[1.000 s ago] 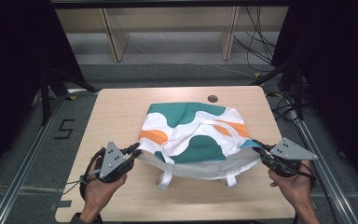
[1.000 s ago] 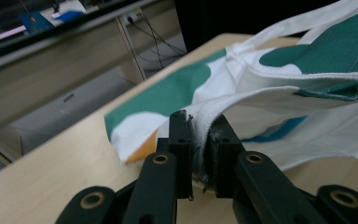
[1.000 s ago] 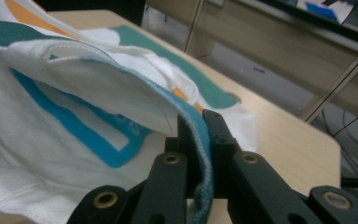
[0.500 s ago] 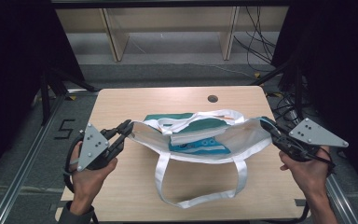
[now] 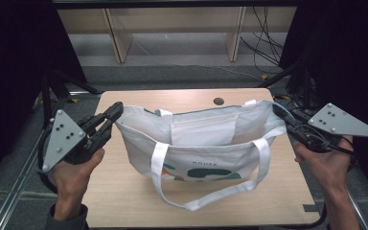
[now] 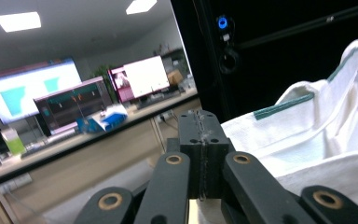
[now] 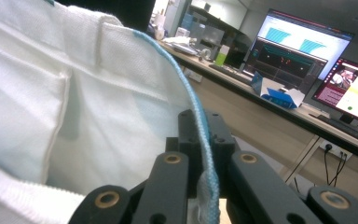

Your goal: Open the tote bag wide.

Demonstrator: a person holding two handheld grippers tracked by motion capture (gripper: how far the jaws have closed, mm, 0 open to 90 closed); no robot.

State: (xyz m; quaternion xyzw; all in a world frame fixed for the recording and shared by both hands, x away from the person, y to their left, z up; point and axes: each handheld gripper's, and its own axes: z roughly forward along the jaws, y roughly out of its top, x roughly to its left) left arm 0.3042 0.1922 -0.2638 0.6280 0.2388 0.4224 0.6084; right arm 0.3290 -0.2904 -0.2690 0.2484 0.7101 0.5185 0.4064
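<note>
A white tote bag (image 5: 201, 139) hangs stretched above the wooden table (image 5: 124, 191), its mouth held wide, with a green and orange print low on its front and a long white handle (image 5: 206, 199) drooping to the tabletop. My left gripper (image 5: 117, 109) is shut on the bag's left top corner, and the white cloth with a green hem (image 6: 284, 105) runs off to the right of its jaws. My right gripper (image 5: 275, 109) is shut on the bag's right top corner; a light blue hem (image 7: 200, 126) passes between its closed jaws.
A small dark round hole (image 5: 218, 101) sits near the table's far edge. Wooden shelving (image 5: 172, 28) stands behind the table, cables (image 5: 263, 48) trail on the floor at the back right. Desks with lit monitors (image 7: 303, 42) show beyond the gripper.
The bag lay folded flat on the table a second ago. Both grippers have lifted it and moved apart, and it now hangs spread open between them with the handle dangling.
</note>
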